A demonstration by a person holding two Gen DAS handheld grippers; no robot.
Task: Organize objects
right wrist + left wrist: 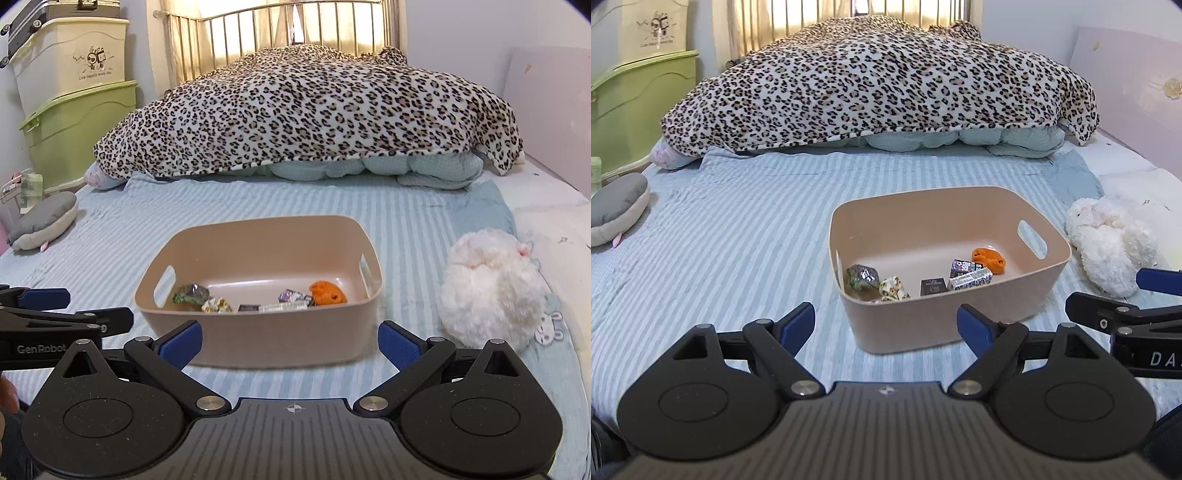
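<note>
Both the left gripper [885, 325] and the right gripper [290, 341] hang with fingers spread and empty just short of the pink bin [258, 332] mid-bed, while the loose white plush toy [491, 288] lies toward the bed's right edge, nearer the right gripper.

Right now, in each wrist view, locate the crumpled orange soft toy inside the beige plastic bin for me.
Left wrist view: the crumpled orange soft toy lies at the far right of the beige plastic bin's floor, below the right handle slot.
Right wrist view: the toy sits right of centre on the bin's floor, near the right wall.
Shared landmark: the fluffy white plush lying right of the bin.
</note>
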